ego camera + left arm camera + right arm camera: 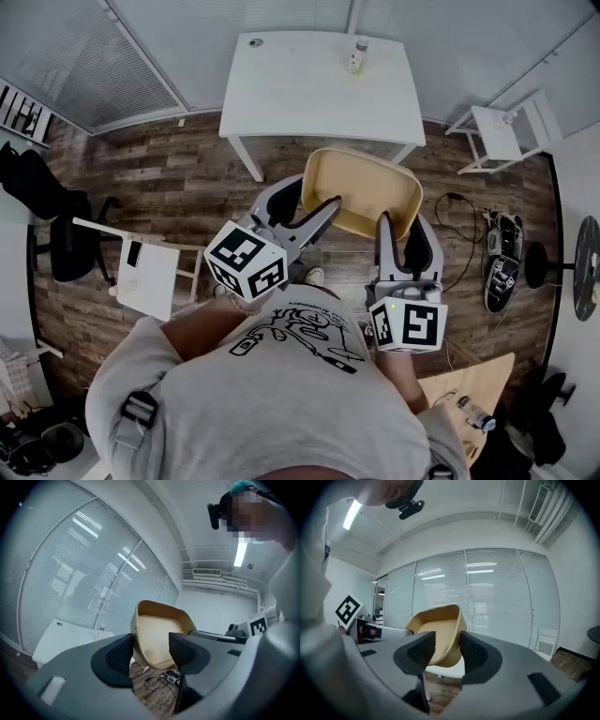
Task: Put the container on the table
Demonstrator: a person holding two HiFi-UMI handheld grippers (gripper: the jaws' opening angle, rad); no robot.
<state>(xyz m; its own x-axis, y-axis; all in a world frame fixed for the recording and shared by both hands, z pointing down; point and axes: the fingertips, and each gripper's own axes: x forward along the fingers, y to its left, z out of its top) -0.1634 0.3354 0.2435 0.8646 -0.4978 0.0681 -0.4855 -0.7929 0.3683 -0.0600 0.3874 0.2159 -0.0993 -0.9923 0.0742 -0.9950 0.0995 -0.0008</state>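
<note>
- Holding the tan container [361,187] in the air with both grippers, over the wood floor [141,178], just short of the near edge of the white table [281,94].
- Left gripper [305,202]: jaws spread wide and clamped across the container's left wall. In the left gripper view one pad sits outside the wall and the other inside the tub [159,634], gripper [150,651] level.
- Right gripper [403,230]: same on the right wall, jaws wide and gripping it. In the right gripper view the wall runs between the pads, gripper [443,651] level, container [438,630] just past the tips.
- Container is empty and tipped so its open side shows in both gripper views. It touches neither table nor floor.
- Table top: a small bottle [356,54] by the far edge, right of the middle, and a small round item [255,42] near the far left corner. The near half is bare.
- A white stool [497,136] stands off the table's right edge, and a pair of shoes [502,267] lies on the floor to my right.
</note>
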